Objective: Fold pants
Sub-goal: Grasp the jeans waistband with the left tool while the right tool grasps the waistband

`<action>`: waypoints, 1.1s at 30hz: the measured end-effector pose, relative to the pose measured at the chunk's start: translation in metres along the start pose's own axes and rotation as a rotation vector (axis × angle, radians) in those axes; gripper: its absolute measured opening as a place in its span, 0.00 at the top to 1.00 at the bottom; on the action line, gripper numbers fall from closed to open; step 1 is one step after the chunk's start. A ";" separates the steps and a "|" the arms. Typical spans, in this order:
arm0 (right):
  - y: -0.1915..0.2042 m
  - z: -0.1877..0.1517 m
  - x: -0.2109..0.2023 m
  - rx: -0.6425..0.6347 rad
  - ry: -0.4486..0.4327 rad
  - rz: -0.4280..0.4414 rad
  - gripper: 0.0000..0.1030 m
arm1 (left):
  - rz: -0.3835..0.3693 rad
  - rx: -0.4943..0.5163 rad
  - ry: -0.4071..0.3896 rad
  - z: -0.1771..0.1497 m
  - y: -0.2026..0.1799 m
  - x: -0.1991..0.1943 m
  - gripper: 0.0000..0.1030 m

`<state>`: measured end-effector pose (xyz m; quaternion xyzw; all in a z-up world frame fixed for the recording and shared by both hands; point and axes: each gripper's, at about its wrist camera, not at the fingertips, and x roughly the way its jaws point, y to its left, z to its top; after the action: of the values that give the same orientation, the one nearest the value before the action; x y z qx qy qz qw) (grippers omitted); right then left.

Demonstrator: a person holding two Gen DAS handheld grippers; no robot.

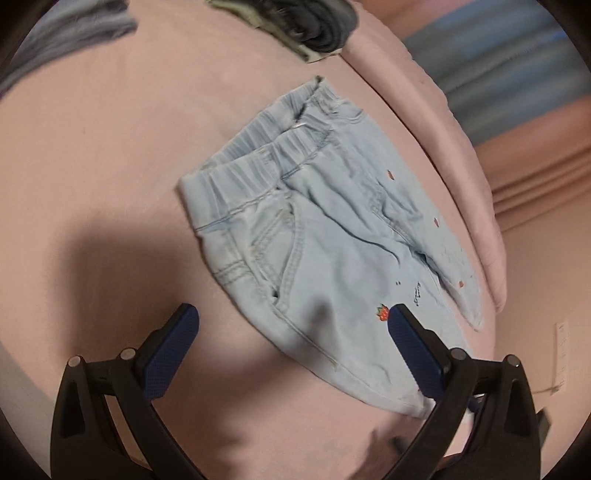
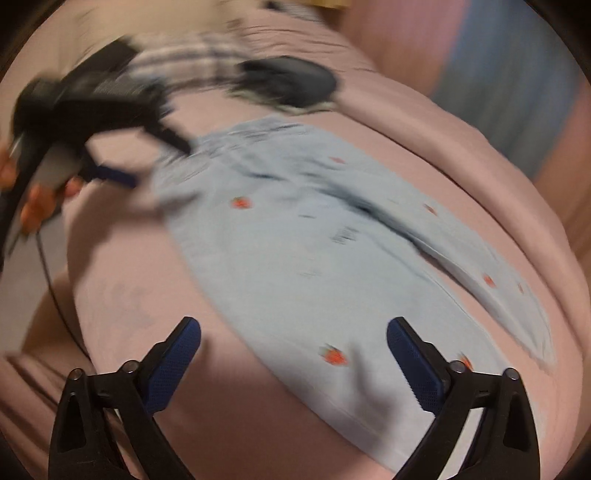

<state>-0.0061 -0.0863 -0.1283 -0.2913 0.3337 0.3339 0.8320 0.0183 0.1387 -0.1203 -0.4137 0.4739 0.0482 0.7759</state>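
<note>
Light blue denim pants [image 1: 317, 236] with small red strawberry prints lie on a pink bed sheet [image 1: 103, 155], waistband toward the far side. My left gripper [image 1: 291, 317] is open and empty, hovering just above the hip and pocket area. In the blurred right wrist view the pants [image 2: 295, 251] spread out with both legs running toward the camera. My right gripper [image 2: 293, 328] is open and empty above the lower leg. The left gripper [image 2: 122, 162] also shows there, near the waistband, held by a hand.
A dark folded garment pile [image 1: 310, 26] lies beyond the waistband on the bed, also in the right wrist view [image 2: 288, 83]. A grey-blue cloth [image 1: 62, 40] lies at the far left. The bed edge [image 1: 476, 206] drops off to the right of the pants.
</note>
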 end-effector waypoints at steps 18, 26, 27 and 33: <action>0.043 0.018 0.013 -0.163 -0.026 0.000 0.92 | 0.042 0.072 -0.133 0.019 0.025 0.000 0.79; 0.020 0.017 0.003 -0.058 -0.019 0.121 0.73 | 0.246 0.253 -0.155 0.018 0.001 -0.008 0.62; 0.011 0.017 -0.005 -0.026 -0.037 0.127 0.69 | 0.259 0.287 -0.179 0.017 -0.006 -0.012 0.61; -0.060 0.011 0.007 0.205 0.000 0.016 0.50 | 0.198 0.543 -0.206 0.013 -0.067 0.010 0.43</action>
<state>0.0470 -0.1127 -0.1111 -0.2019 0.3686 0.3047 0.8547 0.0638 0.1004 -0.0859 -0.1358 0.4260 0.0367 0.8937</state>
